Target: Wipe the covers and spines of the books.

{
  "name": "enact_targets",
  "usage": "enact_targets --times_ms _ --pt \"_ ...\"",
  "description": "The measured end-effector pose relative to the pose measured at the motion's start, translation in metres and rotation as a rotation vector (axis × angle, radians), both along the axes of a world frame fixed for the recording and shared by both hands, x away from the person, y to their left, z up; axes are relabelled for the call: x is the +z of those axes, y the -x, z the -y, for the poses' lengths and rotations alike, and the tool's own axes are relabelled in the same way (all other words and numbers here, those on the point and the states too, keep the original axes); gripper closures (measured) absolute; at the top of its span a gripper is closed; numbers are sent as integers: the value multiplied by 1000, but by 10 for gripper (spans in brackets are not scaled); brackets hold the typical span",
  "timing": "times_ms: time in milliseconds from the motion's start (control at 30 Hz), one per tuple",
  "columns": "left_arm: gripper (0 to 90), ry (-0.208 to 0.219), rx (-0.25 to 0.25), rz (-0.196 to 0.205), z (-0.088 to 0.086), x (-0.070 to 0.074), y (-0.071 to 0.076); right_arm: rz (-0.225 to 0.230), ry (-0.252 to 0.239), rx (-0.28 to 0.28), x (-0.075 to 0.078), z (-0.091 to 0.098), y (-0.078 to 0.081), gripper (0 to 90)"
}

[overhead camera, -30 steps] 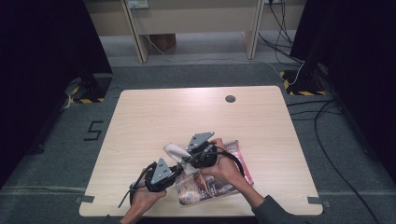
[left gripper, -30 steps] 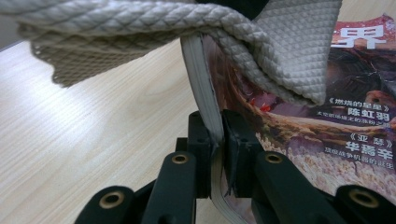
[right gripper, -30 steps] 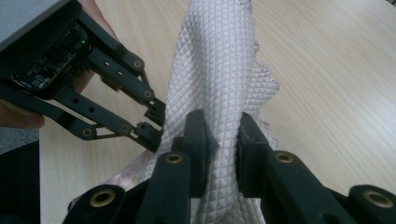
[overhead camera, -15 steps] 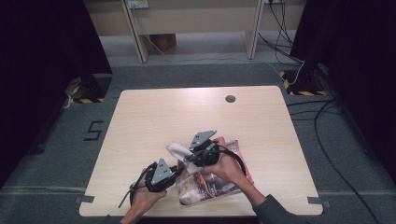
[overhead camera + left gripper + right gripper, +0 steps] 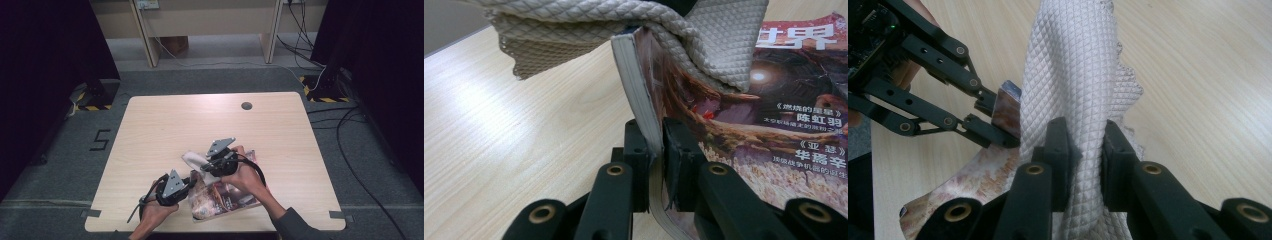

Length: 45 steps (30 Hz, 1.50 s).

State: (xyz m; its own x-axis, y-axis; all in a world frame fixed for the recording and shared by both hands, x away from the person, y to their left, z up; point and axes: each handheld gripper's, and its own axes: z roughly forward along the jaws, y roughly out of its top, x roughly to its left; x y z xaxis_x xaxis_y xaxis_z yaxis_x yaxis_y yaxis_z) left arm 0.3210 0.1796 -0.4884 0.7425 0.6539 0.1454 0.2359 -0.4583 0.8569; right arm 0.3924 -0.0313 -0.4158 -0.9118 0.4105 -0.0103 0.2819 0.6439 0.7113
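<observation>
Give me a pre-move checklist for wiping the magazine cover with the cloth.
1. Left gripper clamped on the glossy magazine with the illustrated cover, at its edge: ok.
2. Right gripper clamped on the beige quilted cloth: ok.
3. Cloth touching the cover: ok, it drapes over the lifted edge.
4. Magazine lying flat: not ok, the gripped edge is raised off the light wooden table.
5. Far side of magazine resting on table: cannot tell.

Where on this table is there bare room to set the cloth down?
The table is bare along its far side, around the dark round hole, and down its left and right edges. The near middle is crowded: the left gripper clamps the magazine, and the right gripper pinches the cloth over it.
</observation>
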Motion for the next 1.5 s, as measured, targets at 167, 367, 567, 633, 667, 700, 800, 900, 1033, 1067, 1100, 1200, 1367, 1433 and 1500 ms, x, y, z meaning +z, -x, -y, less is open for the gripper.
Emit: enact_targets --times_ms 167,367,567,633,667,700,800,900,1033,1067,1100,1200,1367,1433,1500 --pt "814 -2 0 4 0 0 0 15 1 12 2 -6 6 779" --pt "815 -6 -4 7 1 0 1 18 -7 48 6 -15 14 777" --pt "814 -11 -5 7 1 0 1 11 -9 49 5 -12 11 780" --pt "814 -10 -5 7 1 0 1 18 2 42 4 -10 10 780" --pt "813 -10 -5 8 1 0 1 10 6 40 4 -8 8 780" --pt "813 -9 -8 8 1 0 1 5 8 29 3 -6 6 780" --pt "811 -14 -6 6 1 0 1 0 12 6 0 2 0 780" --pt "811 -13 -7 9 1 0 1 -7 20 -16 -3 10 -5 780" --pt "811 -12 -7 8 1 0 2 -16 37 -48 -7 21 -11 779" --pt "811 -12 -7 8 1 0 2 -25 34 -62 -9 24 -13 779" --pt "811 -15 -8 9 1 0 2 -23 37 -71 -10 28 -15 780" --pt "809 -13 -6 7 1 0 2 -28 54 -102 -15 37 -21 779" --pt "807 -13 -8 8 1 0 2 -33 49 -124 -19 45 -26 779" --pt "806 -11 -9 7 1 0 2 -26 53 -123 -17 42 -24 779" --pt "807 -10 -11 10 1 1 2 -6 65 -113 -15 39 -21 779"
